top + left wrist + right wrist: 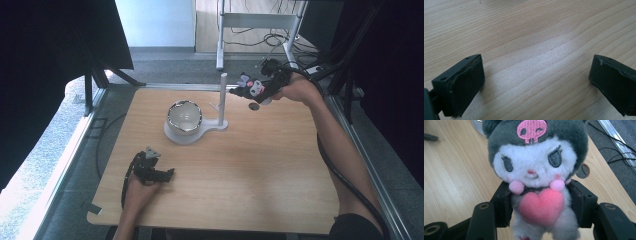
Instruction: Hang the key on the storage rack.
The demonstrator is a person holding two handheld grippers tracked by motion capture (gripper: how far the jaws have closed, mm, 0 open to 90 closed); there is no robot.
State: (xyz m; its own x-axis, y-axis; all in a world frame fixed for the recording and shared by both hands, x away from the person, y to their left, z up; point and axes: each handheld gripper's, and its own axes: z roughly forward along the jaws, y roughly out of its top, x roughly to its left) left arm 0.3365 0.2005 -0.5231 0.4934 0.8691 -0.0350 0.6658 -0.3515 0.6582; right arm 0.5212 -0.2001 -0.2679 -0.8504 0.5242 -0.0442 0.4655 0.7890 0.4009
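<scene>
**Plush toy clamped in right gripper, held up beyond the white post**

High view: nearest the camera, left gripper [167, 173] resting low on the wooden table [250, 170], close to the near edge, jaws pointing right. Well ahead of it and to its right, a white stand [187, 134] with a round base, carrying a white bowl with a dark rim [184, 116]. Rising from the same base just right of the bowl, a slim white upright post [222, 99] with a short side peg. Right gripper [250, 87] held above the table's far right part, at about the height of the post's top and just right of it, pointing left. Clamped at its tip, a small plush toy [252, 88], dark grey and white with pink spots, near the post, whether touching it impossible to tell. Below the toy, a round hole [254, 106] in the tabletop.

Left gripper view: two black jaws spread wide apart, nothing between them. Bare pale wood grain [534, 50] beneath and ahead of them.

Right gripper view: plush toy [536, 172] directly ahead, squeezed at the body between the two black jaws. White face, dark grey hood with a pink skull patch [531, 130], two pink pompoms at the neck, pink heart [541, 206] on the chest. Behind the toy to its right, the round table hole [584, 171]; beyond the table edge, grey floor with cables [616, 152].
</scene>
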